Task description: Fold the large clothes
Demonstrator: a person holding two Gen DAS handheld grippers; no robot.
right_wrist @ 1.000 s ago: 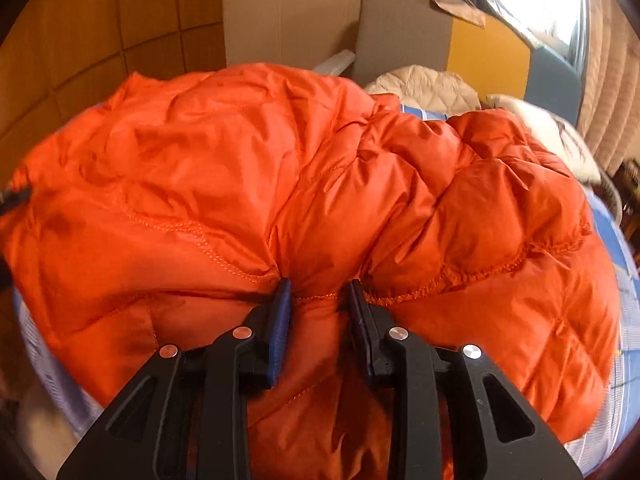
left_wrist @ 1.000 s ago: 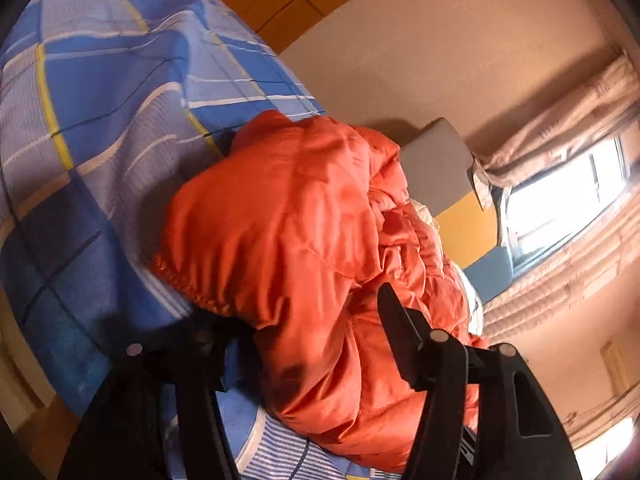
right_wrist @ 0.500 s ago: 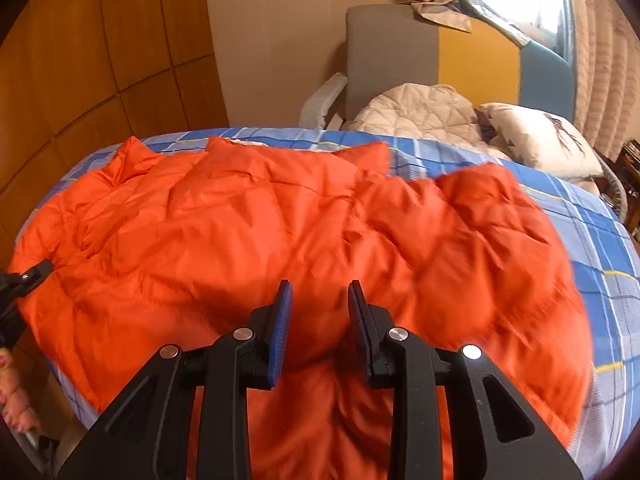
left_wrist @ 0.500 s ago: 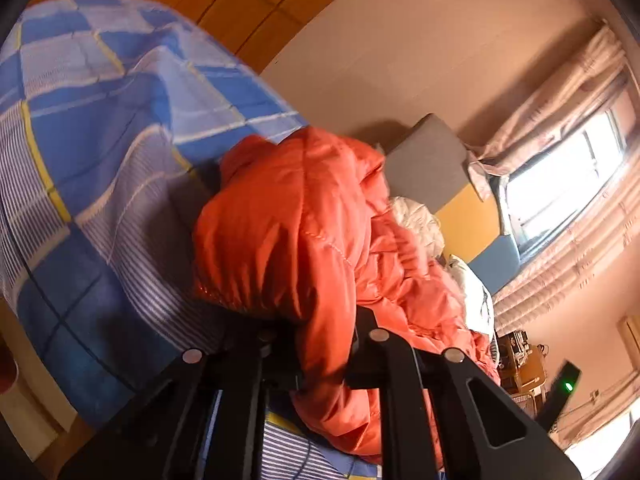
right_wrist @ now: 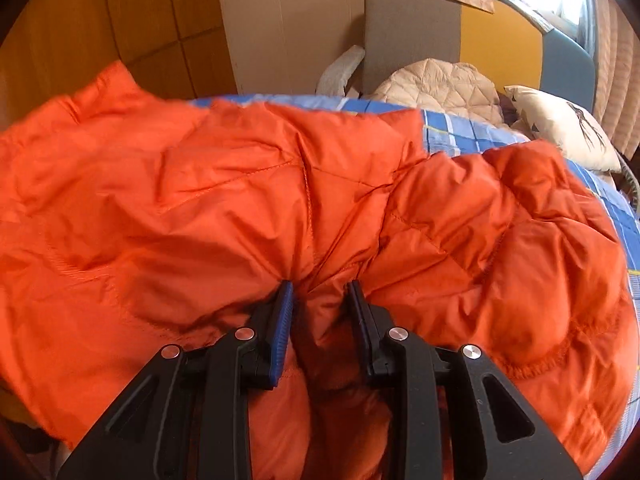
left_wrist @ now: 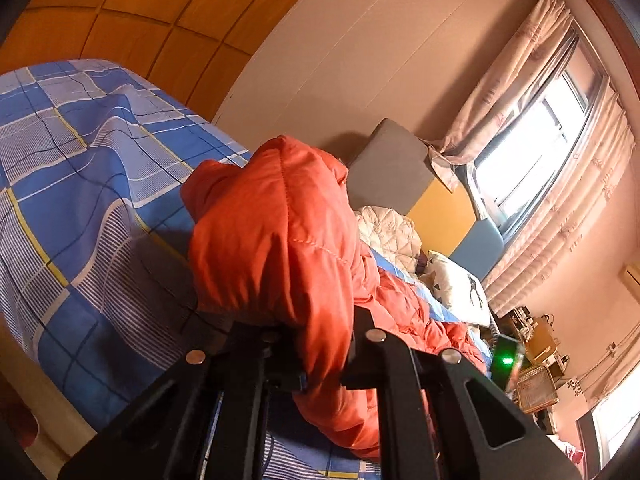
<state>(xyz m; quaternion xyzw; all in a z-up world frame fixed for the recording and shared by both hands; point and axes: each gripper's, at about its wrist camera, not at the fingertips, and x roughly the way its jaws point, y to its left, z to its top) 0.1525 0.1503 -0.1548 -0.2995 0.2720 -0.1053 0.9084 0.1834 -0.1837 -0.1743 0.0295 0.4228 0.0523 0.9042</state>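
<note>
The orange jacket (right_wrist: 248, 216) is lying spread across the bed (left_wrist: 80, 184), one part lifted off the checked sheet. The left gripper (left_wrist: 324, 364) is clamping a fold of the jacket with its jaws nearly together, and the right gripper (right_wrist: 318, 320) is pinching a thicker bunch of it between narrowly parted jaws.

the jacket (right_wrist: 280, 208) lies spread on the bed (left_wrist: 88, 184), reaching its near edge. a quilted cover (right_wrist: 436, 84) and a pillow (right_wrist: 560, 124) sit at the bed's far end, pillow to the right. behind them stands the headboard (right_wrist: 412, 24), under the window (left_wrist: 532, 160). a wood-panelled wall (right_wrist: 100, 28) runs along the bed's left edge.
</note>
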